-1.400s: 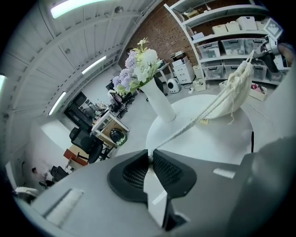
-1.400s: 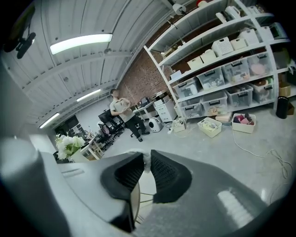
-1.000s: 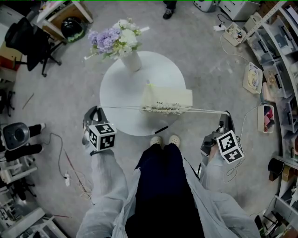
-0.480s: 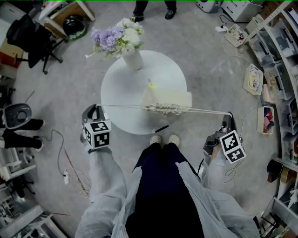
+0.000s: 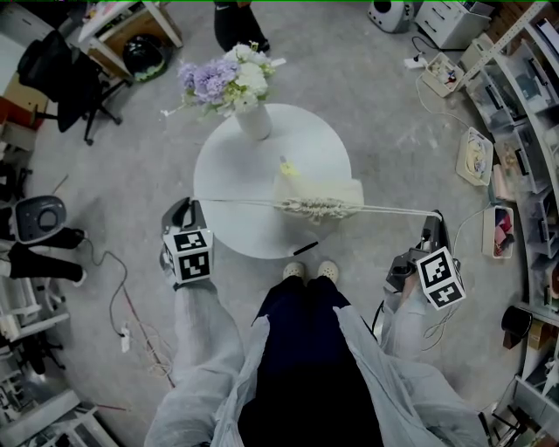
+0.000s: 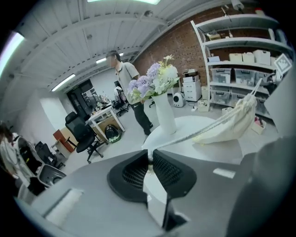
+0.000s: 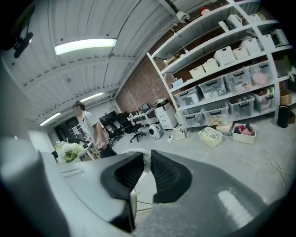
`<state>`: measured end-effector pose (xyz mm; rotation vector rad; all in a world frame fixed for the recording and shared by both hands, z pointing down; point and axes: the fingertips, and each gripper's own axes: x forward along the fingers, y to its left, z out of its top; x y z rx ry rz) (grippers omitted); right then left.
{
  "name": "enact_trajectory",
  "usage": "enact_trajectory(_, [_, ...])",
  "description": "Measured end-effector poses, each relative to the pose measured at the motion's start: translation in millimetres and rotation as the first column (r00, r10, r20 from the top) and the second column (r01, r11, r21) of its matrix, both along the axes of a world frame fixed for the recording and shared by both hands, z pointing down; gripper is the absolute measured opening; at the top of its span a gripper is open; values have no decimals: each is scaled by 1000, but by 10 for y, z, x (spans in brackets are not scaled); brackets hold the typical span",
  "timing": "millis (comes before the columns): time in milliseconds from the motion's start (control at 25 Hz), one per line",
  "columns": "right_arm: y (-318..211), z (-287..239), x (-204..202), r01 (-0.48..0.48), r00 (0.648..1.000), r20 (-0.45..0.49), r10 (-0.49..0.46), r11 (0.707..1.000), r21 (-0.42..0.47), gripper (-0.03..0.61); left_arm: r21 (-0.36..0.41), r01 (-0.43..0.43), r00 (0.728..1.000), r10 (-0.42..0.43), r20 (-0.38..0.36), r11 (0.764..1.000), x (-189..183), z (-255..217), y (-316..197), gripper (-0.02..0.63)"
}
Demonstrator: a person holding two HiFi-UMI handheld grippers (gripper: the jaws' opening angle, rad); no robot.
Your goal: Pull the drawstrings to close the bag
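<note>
The left gripper point(image 5: 183, 208) and right gripper point(image 5: 434, 218) each pinched a taut drawstring point(image 5: 397, 210). Uneven pulling could drag the bag point(image 5: 319, 188) sideways — or slip a cord.

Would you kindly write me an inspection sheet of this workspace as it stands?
Surface: round white table, mostly bare.
Job's things: cream bag lying on the table, mouth gathered; left drawstring and right drawstring stretched taut sideways.
Clutter: vase of flowers at the far edge; small dark object at the near edge.
Grippers: left gripper shut on left drawstring; right gripper shut on right drawstring.
Cables: loose cable on the floor at left; power strip at upper right.
Surroundings: shelving with bins, office chair, a bystander.
</note>
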<state>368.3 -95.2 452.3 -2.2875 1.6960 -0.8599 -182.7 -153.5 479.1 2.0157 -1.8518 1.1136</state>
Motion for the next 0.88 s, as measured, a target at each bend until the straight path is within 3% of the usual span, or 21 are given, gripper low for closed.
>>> enact_trajectory(160, [-101,-326,-46,54,997,-54,-50,996,73,48,73,23,986,-11,-166,997,101,-240,-10,54])
enact_trajectory(360, [-198,-648,-155,116,992,-65,-108,982,148,49,190,80,930,-5,-368,978,231,-659,-26,54])
enact_trajectory(680, [-352,-1038,-491,249,967,-105,-231,943,222,49,295,111,868,52,-493,949,411,-1063,-54,54])
enact_trajectory(880, [-428,-1262,-785,376,920,-202,-335,901,216,49,319,127,813,86,-576,939,499,-1215,-101,54])
